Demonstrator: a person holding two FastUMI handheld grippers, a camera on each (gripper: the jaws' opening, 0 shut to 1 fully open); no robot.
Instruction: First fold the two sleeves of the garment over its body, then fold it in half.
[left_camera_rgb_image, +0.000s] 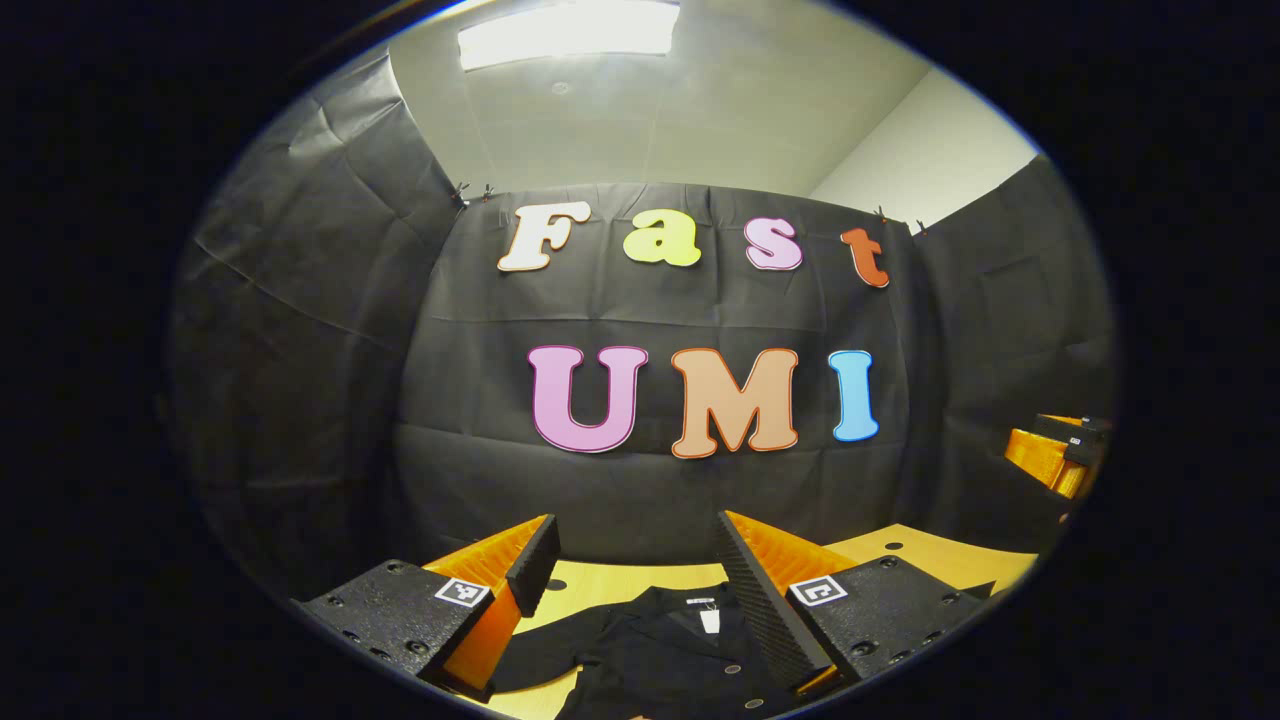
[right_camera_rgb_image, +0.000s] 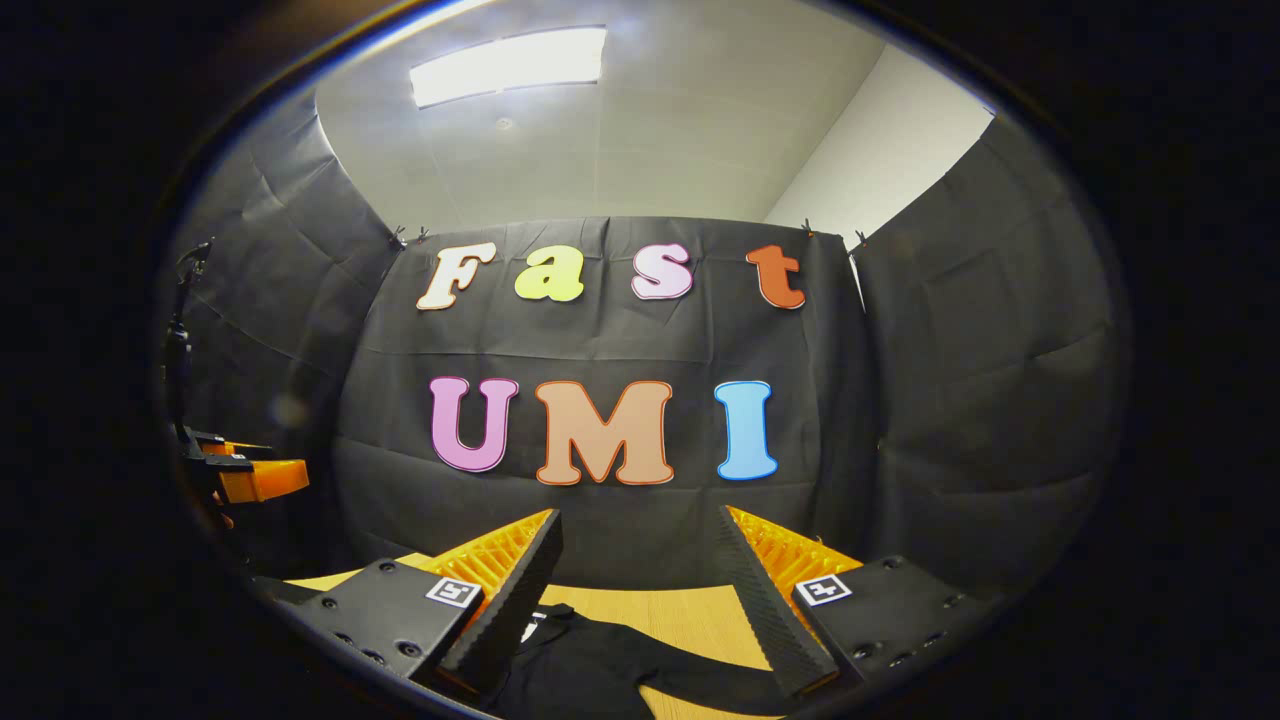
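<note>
A black garment (left_camera_rgb_image: 660, 650) lies on the wooden table (left_camera_rgb_image: 930, 555), its collar with a white tag and small buttons showing between the fingers in the left gripper view. My left gripper (left_camera_rgb_image: 635, 560) hovers above it, open, nothing between its orange and black fingers. In the right gripper view the garment (right_camera_rgb_image: 620, 665) shows a dark sleeve stretching right across the table (right_camera_rgb_image: 700, 610). My right gripper (right_camera_rgb_image: 640, 550) is open above that part, holding nothing. Each gripper appears at the edge of the other's view: the right gripper (left_camera_rgb_image: 1060, 455) far right, the left gripper (right_camera_rgb_image: 240, 470) far left.
Black cloth walls close the booth on three sides close behind the table. A ceiling light (left_camera_rgb_image: 565, 30) glows overhead. A thin dark stand (right_camera_rgb_image: 180, 340) rises at the left edge of the right gripper view.
</note>
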